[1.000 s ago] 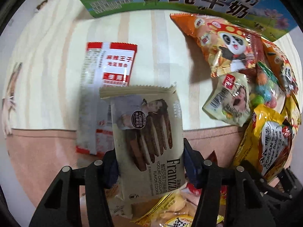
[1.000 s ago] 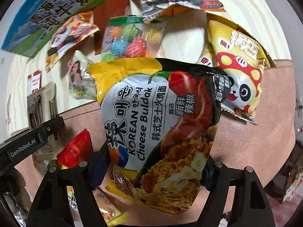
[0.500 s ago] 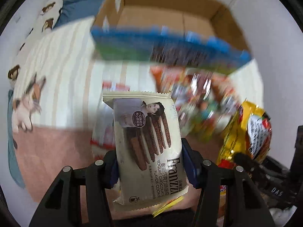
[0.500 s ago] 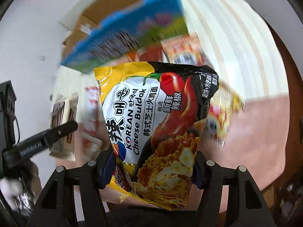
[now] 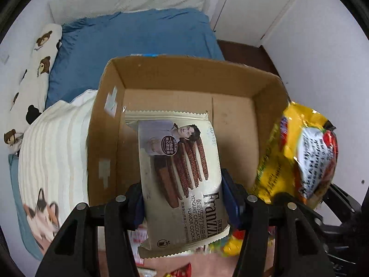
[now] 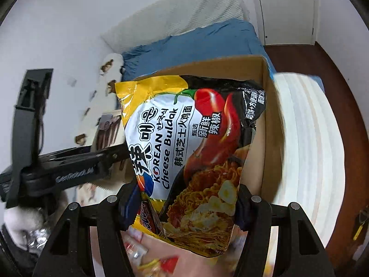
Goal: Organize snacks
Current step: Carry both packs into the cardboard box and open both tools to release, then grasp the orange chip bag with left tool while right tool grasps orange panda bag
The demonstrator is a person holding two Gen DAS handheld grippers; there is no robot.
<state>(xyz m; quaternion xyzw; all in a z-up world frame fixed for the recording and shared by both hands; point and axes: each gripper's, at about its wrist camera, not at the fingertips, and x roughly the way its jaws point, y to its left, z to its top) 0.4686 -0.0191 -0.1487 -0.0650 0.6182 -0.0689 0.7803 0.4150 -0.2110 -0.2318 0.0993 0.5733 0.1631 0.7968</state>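
Observation:
My left gripper (image 5: 184,198) is shut on a beige Franzzi cookie packet (image 5: 180,173) and holds it upright over the near edge of an open cardboard box (image 5: 233,113), whose floor is bare. My right gripper (image 6: 186,203) is shut on a yellow and black Cheese Buldak noodle bag (image 6: 191,152), held upright in front of the same box (image 6: 269,124). The noodle bag also shows in the left wrist view (image 5: 299,152), at the box's right wall. The left gripper's black arm shows in the right wrist view (image 6: 69,168), to the left of the bag.
The box stands on a bed with a cream striped blanket (image 5: 55,143) and a blue sheet (image 5: 129,39). A bear-print pillow (image 5: 34,67) lies at the left. Loose snack packets (image 5: 175,270) lie below the grippers. White walls and a door (image 5: 256,11) stand behind.
Both grippers have lifted away from the snack pile and swung up toward the open box, each still holding its packet. The box has come into full view.

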